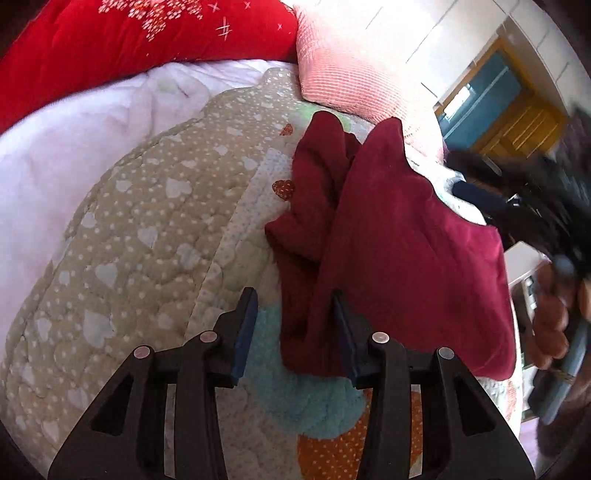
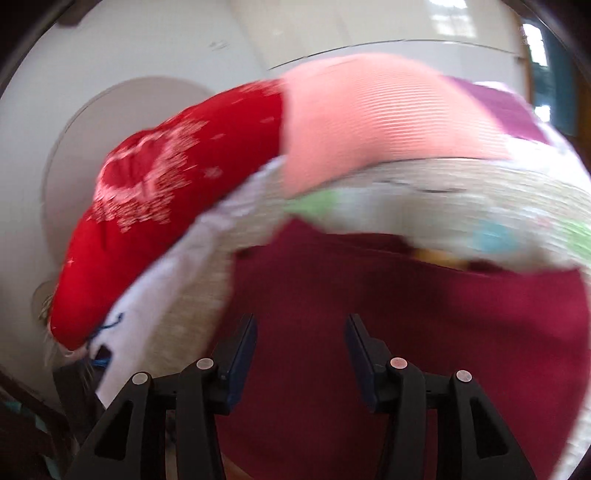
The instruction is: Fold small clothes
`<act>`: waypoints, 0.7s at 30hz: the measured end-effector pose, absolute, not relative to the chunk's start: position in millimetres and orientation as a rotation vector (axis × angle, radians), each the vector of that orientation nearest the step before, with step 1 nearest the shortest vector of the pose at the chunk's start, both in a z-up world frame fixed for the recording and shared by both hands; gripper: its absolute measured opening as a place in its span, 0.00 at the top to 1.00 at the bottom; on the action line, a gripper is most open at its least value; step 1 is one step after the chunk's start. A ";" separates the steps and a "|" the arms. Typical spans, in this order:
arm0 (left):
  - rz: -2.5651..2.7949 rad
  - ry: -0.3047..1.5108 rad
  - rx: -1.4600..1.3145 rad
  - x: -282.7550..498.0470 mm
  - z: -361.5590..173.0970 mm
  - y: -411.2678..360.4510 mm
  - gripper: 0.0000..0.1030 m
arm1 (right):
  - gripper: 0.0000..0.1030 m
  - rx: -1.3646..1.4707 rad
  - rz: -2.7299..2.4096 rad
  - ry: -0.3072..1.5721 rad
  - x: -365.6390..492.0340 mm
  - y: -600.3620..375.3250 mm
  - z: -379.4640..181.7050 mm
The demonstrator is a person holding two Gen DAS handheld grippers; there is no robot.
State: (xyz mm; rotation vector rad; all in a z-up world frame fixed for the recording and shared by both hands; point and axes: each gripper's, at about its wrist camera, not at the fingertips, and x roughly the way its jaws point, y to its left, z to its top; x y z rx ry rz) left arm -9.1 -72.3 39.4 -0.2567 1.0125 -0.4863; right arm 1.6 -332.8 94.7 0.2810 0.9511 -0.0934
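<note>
Patchwork quilt bed (image 1: 147, 221), maroon garment (image 1: 406, 240), red pillow (image 1: 129, 33), pink pillow (image 1: 351, 66)

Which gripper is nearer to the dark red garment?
Left. The left gripper has a fold of the dark red garment between its open fingers; the right gripper hangs open above it.

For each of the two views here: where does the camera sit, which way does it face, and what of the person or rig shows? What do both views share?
Left wrist: sits behind the left gripper, angled down at the maroon garment on the quilt; its jaws stand open, cloth between them; the blurred right gripper and a hand show at right.
Right wrist: sits behind the right gripper, jaws open over the garment, facing the red pillow, the pink pillow and the wall; heavily blurred.
Shared: garment, quilt, both pillows.
</note>
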 end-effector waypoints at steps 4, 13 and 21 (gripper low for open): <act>-0.488 1.006 -0.236 -12.0 41.5 -75.7 0.61 | 0.54 0.227 -0.064 1.008 52.9 -293.8 67.3; -0.510 1.007 -0.286 -7.1 44.1 -68.7 0.61 | 0.93 0.132 -0.119 1.046 88.7 -290.7 43.0; -0.513 1.015 -0.304 1.1 42.8 -65.6 0.60 | 0.93 0.121 -0.080 1.058 104.6 -285.1 16.1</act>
